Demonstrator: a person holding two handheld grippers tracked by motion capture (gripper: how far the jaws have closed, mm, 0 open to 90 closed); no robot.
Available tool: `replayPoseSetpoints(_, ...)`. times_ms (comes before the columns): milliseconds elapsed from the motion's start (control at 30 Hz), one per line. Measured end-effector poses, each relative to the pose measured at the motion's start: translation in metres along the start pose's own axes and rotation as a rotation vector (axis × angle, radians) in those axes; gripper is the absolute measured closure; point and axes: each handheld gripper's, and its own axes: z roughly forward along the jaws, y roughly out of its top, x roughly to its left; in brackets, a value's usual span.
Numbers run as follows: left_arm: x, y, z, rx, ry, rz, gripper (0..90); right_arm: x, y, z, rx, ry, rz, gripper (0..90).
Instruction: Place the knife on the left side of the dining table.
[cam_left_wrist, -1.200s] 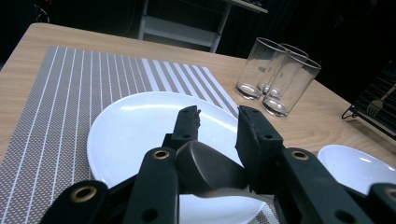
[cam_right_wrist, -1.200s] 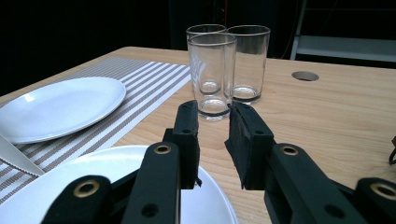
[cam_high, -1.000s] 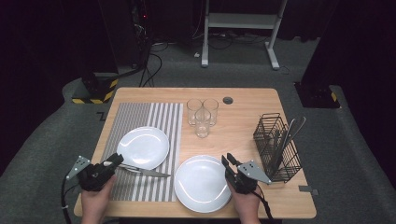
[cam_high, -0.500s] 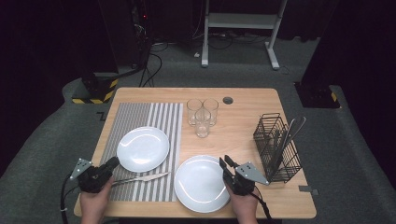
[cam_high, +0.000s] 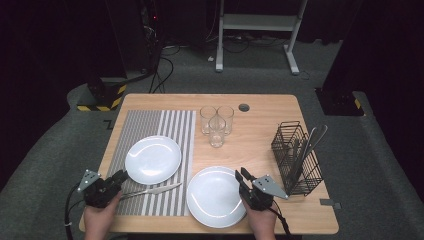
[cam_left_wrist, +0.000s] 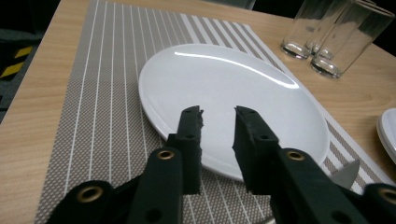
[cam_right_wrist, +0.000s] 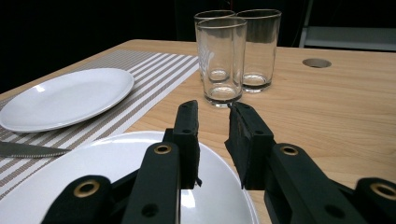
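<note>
A white plate (cam_high: 152, 159) rests on the striped placemat (cam_high: 150, 125). A table knife (cam_high: 150, 190) lies on the mat just in front of it, blade to the right. My left gripper (cam_high: 121, 176) sits at the knife's handle end. In the left gripper view its jaws (cam_left_wrist: 218, 114) have just been opening and stand open with nothing between them, aimed at the plate (cam_left_wrist: 224, 88). A second white plate (cam_high: 216, 196) sits on bare wood. My right gripper (cam_high: 242, 174) hovers at its right rim, open and empty (cam_right_wrist: 212, 109).
Three clear glasses (cam_high: 216, 122) stand clustered behind the plates. A black wire basket (cam_high: 297, 157) with several utensils stands at the right edge. A cable hole (cam_high: 243, 107) is at the back. The knife tip (cam_left_wrist: 348, 173) shows right of the left jaws.
The left gripper has drawn back toward the near left corner, and the knife now lies flat on the mat outside its jaws. The right gripper has stayed put.
</note>
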Motion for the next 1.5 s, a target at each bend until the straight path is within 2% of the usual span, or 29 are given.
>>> replayPoseSetpoints(67,0.000,-0.003,-0.006,0.046,0.022,0.041,63.0,0.000,-0.001,-0.001,0.001,0.004,0.003,72.5)
replayPoseSetpoints(133,0.000,-0.004,-0.008,0.055,0.028,0.050,60.2,-0.001,-0.002,-0.002,-0.001,0.004,0.004,72.5)
replayPoseSetpoints(167,0.001,-0.006,-0.014,0.071,0.048,0.060,58.6,-0.001,-0.003,-0.002,-0.001,0.005,0.007,72.5)
replayPoseSetpoints(267,0.002,-0.008,-0.019,0.093,0.057,0.068,54.1,-0.002,-0.004,-0.003,-0.005,0.006,0.012,72.5)
replayPoseSetpoints(300,0.002,-0.011,-0.022,0.123,0.070,0.088,52.5,-0.003,-0.004,-0.003,-0.007,0.007,0.014,72.4)
replayPoseSetpoints(333,0.002,-0.011,-0.022,0.123,0.070,0.088,50.9,-0.003,-0.004,-0.003,-0.007,0.007,0.014,72.4)
replayPoseSetpoints(367,0.001,-0.014,-0.023,0.161,0.081,0.106,49.3,-0.003,-0.004,-0.003,-0.008,0.007,0.015,72.5)
replayPoseSetpoints(400,0.001,-0.014,-0.023,0.161,0.081,0.106,48.6,-0.003,-0.004,-0.003,-0.008,0.007,0.015,72.5)
replayPoseSetpoints(433,0.000,-0.017,-0.023,0.195,0.089,0.130,47.7,-0.003,-0.005,-0.003,-0.008,0.010,0.018,72.4)
replayPoseSetpoints(467,-0.001,-0.018,-0.023,0.208,0.089,0.136,46.8,-0.003,-0.005,-0.004,-0.010,0.009,0.018,72.4)
replayPoseSetpoints(567,-0.004,-0.020,-0.023,0.241,0.077,0.136,45.6,-0.003,-0.005,-0.003,-0.009,0.010,0.020,72.4)
replayPoseSetpoints(667,-0.007,-0.022,-0.023,0.247,0.082,0.145,46.6,-0.003,-0.006,-0.003,-0.008,0.010,0.020,72.5)
replayPoseSetpoints(700,-0.010,-0.023,-0.022,0.258,0.098,0.168,46.5,-0.003,-0.006,-0.003,-0.008,0.009,0.021,72.5)
replayPoseSetpoints(733,-0.010,-0.024,-0.022,0.263,0.102,0.173,47.0,-0.003,-0.006,-0.003,-0.008,0.009,0.022,72.5)
replayPoseSetpoints(1100,-0.004,-0.031,-0.023,0.292,0.138,0.183,57.1,-0.004,-0.007,-0.003,-0.004,0.012,0.030,72.5)
replayPoseSetpoints(1500,0.004,-0.027,-0.019,0.287,0.133,0.165,61.1,-0.003,-0.007,-0.001,0.001,0.019,0.036,72.6)
